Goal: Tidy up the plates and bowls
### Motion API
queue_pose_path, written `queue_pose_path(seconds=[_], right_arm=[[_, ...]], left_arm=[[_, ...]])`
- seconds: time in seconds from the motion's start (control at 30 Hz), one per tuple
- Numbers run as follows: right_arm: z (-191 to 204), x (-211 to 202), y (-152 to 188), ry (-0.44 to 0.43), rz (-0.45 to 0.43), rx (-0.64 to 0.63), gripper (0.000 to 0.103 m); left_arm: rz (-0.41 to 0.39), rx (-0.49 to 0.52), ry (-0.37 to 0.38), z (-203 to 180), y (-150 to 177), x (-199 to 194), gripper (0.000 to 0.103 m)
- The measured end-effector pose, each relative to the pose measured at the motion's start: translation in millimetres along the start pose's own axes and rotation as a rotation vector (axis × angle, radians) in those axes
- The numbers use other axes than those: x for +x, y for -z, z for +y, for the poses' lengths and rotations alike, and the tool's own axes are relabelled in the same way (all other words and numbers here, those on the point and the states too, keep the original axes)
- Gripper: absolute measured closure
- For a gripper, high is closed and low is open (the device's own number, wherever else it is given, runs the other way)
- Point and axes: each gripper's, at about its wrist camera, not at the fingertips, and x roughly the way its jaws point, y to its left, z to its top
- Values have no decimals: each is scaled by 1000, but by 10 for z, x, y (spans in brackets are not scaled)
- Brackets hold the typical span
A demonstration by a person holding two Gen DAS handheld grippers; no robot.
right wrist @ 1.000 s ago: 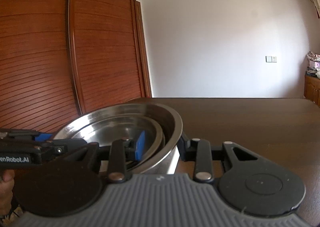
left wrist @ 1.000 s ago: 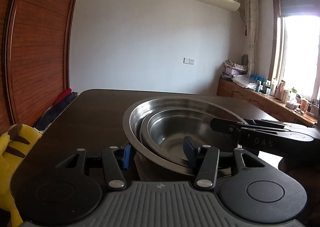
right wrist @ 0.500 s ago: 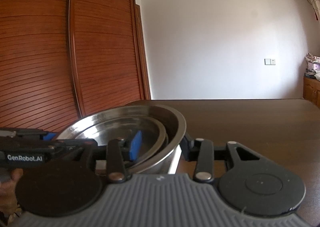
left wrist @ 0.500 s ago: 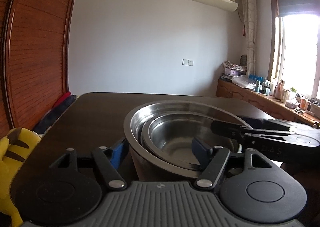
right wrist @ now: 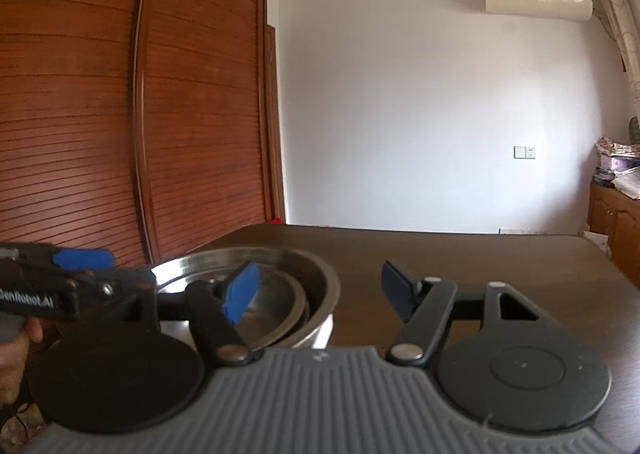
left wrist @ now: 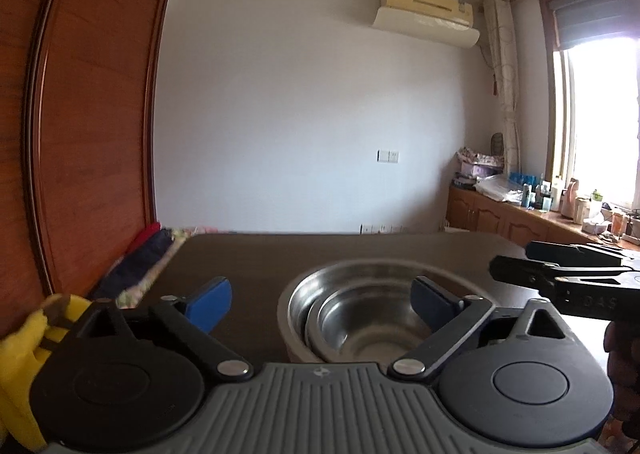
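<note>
Nested steel bowls sit on the dark wooden table (left wrist: 280,250): a large outer bowl (left wrist: 296,302) with a smaller bowl (left wrist: 360,318) inside it. They also show in the right wrist view as the large bowl (right wrist: 324,290) holding the smaller one (right wrist: 276,306). My left gripper (left wrist: 320,300) is open and raised above the bowls' left rim, holding nothing. My right gripper (right wrist: 320,292) is open above the bowls' right rim, empty. Each gripper shows in the other's view: the right one (left wrist: 560,282) and the left one (right wrist: 72,278).
A tall wooden wardrobe (right wrist: 120,114) stands left of the table. A yellow toy (left wrist: 24,342) and folded clothes (left wrist: 148,254) lie at the table's left. A cabinet with bottles (left wrist: 560,210) runs under the window at right.
Both grippers have opened, let go of the large bowl's rim, and lifted up and back. The bowls now rest on the table, lower in both views.
</note>
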Motion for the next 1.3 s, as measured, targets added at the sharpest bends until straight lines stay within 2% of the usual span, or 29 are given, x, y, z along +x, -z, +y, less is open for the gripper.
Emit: queue_pose_path(seconds=[0.37,0.53,0.7,0.87,1.3], right_arm=[[-189,-393,-255,66,-59,-13,15],[-268,-506,-314,92,-81,-16,0],[-265,-560,-329,125,-79,-37,0],[-254,-596,-315,157,-45,-29,0],[-256,-600,-87,281,-10,5,0]], left_arm=[[-38,41,-5,-331,-273,-189,0],[-49,56,-29,-449,-329,-260,0],[-39,66,-66,-537,-320,-271,0],[-41,70,-70,-573,-257,-317,0],[17,79,-137,-570,2,-268,0]])
